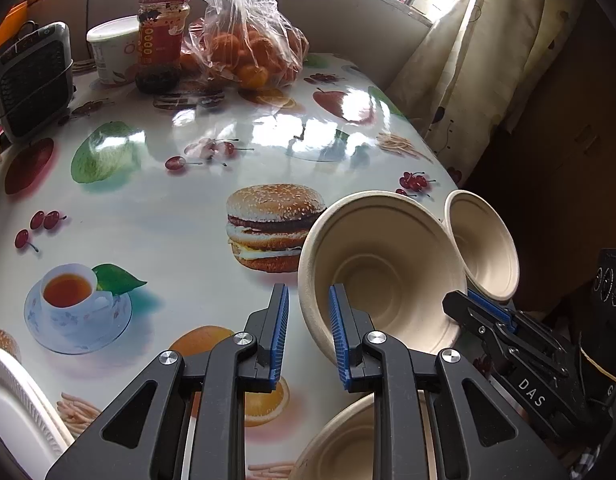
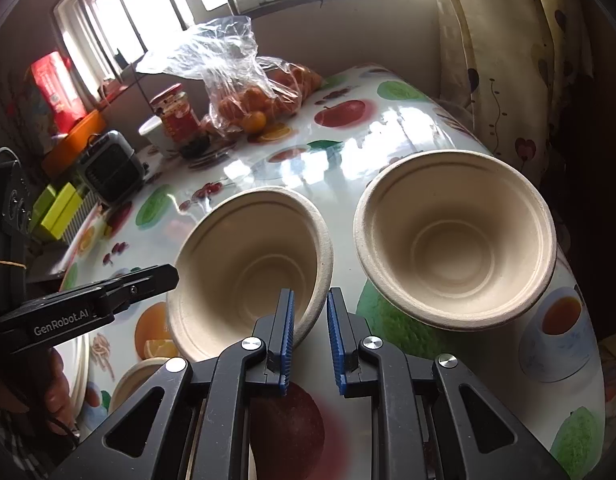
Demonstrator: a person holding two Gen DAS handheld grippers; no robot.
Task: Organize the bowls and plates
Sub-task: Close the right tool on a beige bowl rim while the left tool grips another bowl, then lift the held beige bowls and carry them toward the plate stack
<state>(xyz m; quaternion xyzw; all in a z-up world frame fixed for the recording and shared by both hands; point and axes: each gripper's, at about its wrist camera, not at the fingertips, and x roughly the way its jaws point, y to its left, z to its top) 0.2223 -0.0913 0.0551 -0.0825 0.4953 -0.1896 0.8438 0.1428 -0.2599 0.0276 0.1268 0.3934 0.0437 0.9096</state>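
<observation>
L gripper (image 1: 308,322) clamps the near rim of a tilted beige pulp bowl (image 1: 382,264); R gripper (image 2: 310,326) pinches the same bowl's rim opposite. 2nd pulp bowl (image 2: 456,244) sits just beside it, at the table (image 1: 155,208) edge. Farther back: sauce jar (image 1: 161,40), bag of oranges (image 1: 247,48).

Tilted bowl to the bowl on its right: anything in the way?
Nothing visible. Only tablecloth shows between the tilted bowl and the other bowl, which is empty. The right gripper is shut on the tilted bowl's near rim.
</observation>
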